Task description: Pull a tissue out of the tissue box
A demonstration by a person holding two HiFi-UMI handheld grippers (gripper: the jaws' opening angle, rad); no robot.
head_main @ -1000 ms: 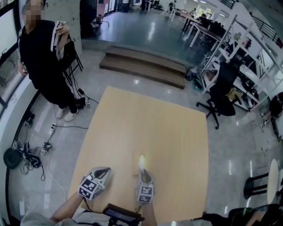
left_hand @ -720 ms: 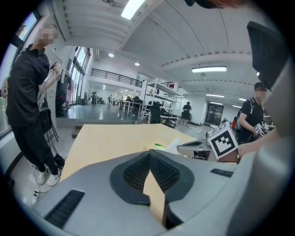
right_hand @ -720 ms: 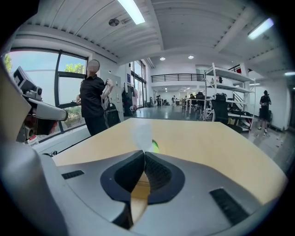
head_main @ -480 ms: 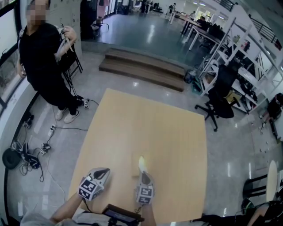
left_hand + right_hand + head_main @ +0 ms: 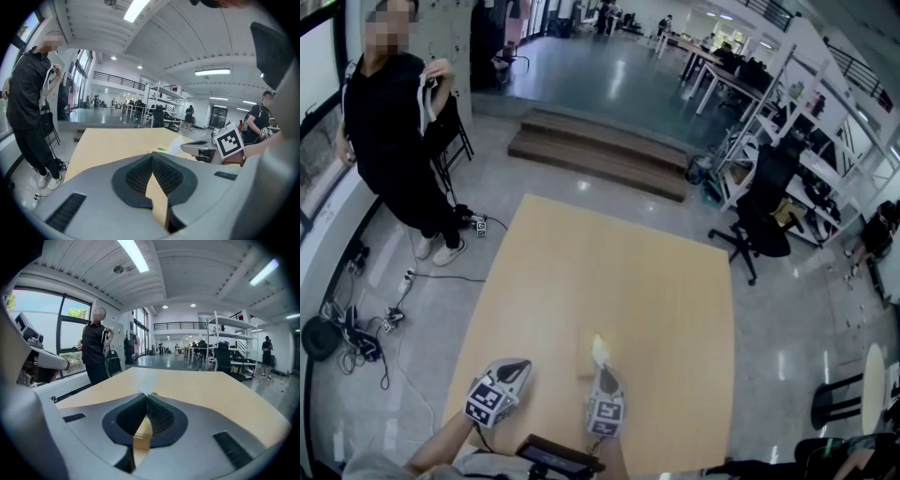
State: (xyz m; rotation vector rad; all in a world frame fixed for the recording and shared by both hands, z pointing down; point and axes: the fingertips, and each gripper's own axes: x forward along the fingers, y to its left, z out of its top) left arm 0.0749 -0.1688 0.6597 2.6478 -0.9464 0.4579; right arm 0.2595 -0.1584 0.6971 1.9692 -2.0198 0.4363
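Roughly upright — tissue [image 5: 600, 348] pokes from tissue box [image 5: 584, 360].

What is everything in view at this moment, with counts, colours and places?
table: one, light wood, centre.
tissue box: one, tan, table's near end.
tissue: one, pale, standing up from the box.
bystander: one, black clothes, floor far left.
office chair: one, black, right of table.
steps: one flight, brown, beyond table.
cables: several, dark, floor left.
left gripper: one, grey, shut and empty, near edge.
right gripper: one, grey, shut on tissue.
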